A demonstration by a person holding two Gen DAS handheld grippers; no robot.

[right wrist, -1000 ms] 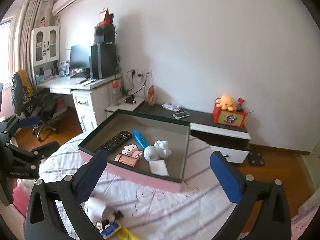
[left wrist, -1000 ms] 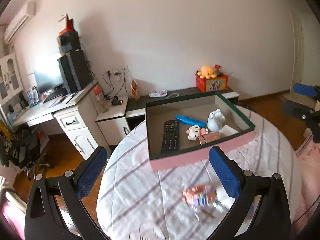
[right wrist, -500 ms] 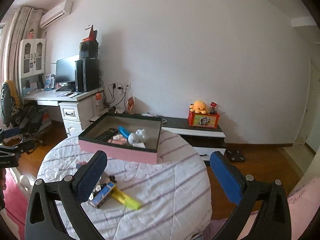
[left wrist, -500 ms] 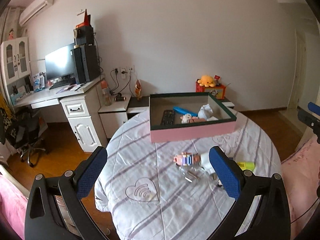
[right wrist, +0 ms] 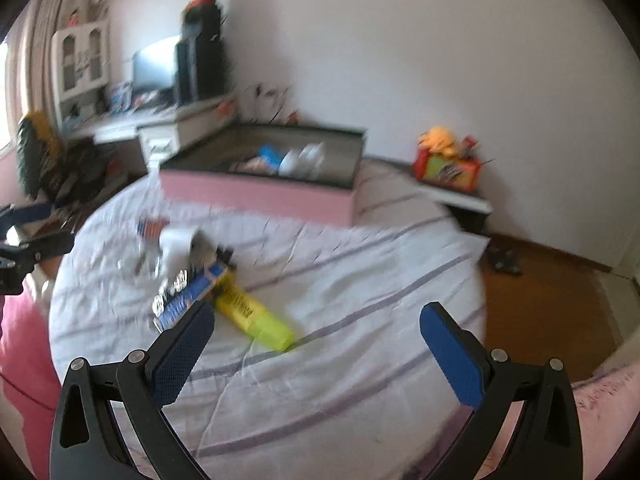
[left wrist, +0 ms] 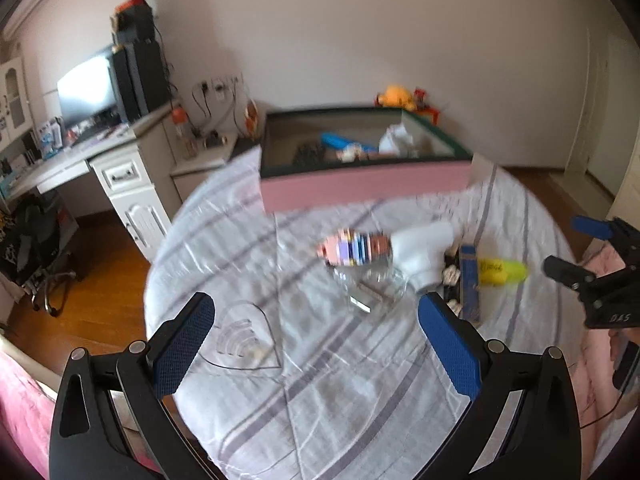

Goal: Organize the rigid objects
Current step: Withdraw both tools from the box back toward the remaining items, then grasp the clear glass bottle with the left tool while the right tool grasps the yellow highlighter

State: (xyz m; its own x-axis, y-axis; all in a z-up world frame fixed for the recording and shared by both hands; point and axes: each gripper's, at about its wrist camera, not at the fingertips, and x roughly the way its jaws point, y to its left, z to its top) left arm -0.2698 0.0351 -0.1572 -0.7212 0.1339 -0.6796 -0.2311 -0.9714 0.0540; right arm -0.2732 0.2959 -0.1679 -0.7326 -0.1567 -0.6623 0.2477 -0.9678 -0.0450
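A pink box (left wrist: 364,184) (right wrist: 256,194) with a dark green rim sits at the far side of the round table and holds a black remote, a blue item and a white figure. Loose items lie in front of it: a multicoloured block toy (left wrist: 354,246), a white object (left wrist: 420,254) (right wrist: 178,246), a clear glass piece (left wrist: 368,284), a blue box (left wrist: 469,284) (right wrist: 188,296) and a yellow-green highlighter (left wrist: 502,272) (right wrist: 254,314). My left gripper (left wrist: 316,340) is open and empty above the near table. My right gripper (right wrist: 316,346) is open and empty, near the highlighter; it also shows in the left wrist view (left wrist: 576,252).
The table wears a white cloth with grey stripes (left wrist: 320,380). A white desk with a monitor (left wrist: 80,96) stands at the left. A low cabinet with an orange plush (right wrist: 440,140) stands behind the table. Wooden floor (right wrist: 540,300) lies to the right.
Both grippers have moved forward and down toward the table. The loose items now appear larger and closer. Both stay open and empty.
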